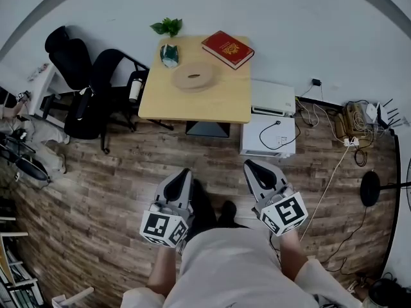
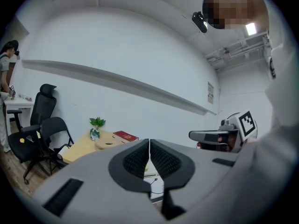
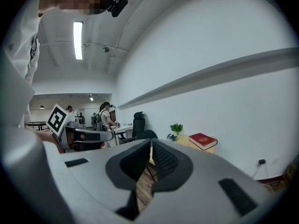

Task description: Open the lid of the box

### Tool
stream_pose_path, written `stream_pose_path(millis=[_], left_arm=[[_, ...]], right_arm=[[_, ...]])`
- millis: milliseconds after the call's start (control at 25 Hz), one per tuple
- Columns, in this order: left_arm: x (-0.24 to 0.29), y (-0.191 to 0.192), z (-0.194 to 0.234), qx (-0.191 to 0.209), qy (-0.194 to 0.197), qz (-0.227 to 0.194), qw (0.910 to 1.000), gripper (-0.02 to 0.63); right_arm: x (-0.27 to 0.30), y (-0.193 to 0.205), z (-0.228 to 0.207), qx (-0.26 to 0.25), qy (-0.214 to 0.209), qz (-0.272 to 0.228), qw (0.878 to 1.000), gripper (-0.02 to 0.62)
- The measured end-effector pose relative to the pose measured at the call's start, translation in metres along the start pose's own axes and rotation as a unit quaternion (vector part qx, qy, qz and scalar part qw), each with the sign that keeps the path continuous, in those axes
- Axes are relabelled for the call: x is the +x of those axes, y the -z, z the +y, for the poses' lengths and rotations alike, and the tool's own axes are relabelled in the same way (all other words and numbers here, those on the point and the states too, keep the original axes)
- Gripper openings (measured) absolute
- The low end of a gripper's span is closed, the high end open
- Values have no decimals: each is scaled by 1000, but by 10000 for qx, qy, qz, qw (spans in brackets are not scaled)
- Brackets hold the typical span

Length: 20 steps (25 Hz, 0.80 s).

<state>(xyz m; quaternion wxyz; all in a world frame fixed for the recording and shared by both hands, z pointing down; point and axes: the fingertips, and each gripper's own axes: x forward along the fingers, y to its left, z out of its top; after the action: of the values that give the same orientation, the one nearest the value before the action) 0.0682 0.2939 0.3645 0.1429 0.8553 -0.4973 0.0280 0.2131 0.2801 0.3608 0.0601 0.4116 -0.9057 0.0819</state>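
The person stands well back from the light wooden table [image 1: 221,101], with a stretch of plank floor [image 1: 128,172] between them and it. Both tools are held at waist level, side by side. The left gripper [image 1: 183,173] has its jaws pressed together on nothing, and the right gripper [image 1: 252,165] is likewise closed and empty. The one red box [image 1: 228,49], flat and book-shaped, lies with its lid down at the far right corner of the table, well apart from both grippers. Four things sit on that tabletop. Besides the box there is a round wooden piece [image 1: 192,77] near the middle, a small green-and-white object [image 1: 169,55] at the far left, and behind it a little leafy plant [image 1: 167,26] at the wall edge. Two black office chairs [image 1: 96,85] crowd the table's left side. Two white units [image 1: 270,133] stand at its right, one behind the other, and a black cable [image 1: 277,128] lies across the nearer one. Further right, a tangle of cords and a power strip [image 1: 350,140] lie on the floor by the wall. In the right gripper view, a person [image 3: 105,115] stands at a desk in the far room.
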Motion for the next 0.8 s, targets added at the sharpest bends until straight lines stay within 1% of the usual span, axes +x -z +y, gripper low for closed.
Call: stream_pose_path(millis=[160, 280, 560, 600, 680, 800], left_arm=[[6, -6, 21, 46, -36, -33, 10000, 9], [13, -13, 36, 53, -21, -91, 9999, 11], [30, -30, 80, 110, 95, -119, 9998, 15], [32, -31, 87, 106, 98, -119, 9998, 20], [39, -35, 100, 129, 107, -110, 9998, 67], [51, -43, 120, 176, 143, -112, 9997, 75]], right_arm=[[21, -7, 9, -139, -128, 59, 9998, 3], [38, -10, 9, -208, -159, 122, 9996, 30], [82, -24, 6, -256, -31, 125, 9996, 77], [88, -26, 5, -257, -4, 126, 9996, 82], [100, -28, 1, -258, 43, 139, 9996, 87], [121, -34, -3, -281, 73, 178, 9994, 90]])
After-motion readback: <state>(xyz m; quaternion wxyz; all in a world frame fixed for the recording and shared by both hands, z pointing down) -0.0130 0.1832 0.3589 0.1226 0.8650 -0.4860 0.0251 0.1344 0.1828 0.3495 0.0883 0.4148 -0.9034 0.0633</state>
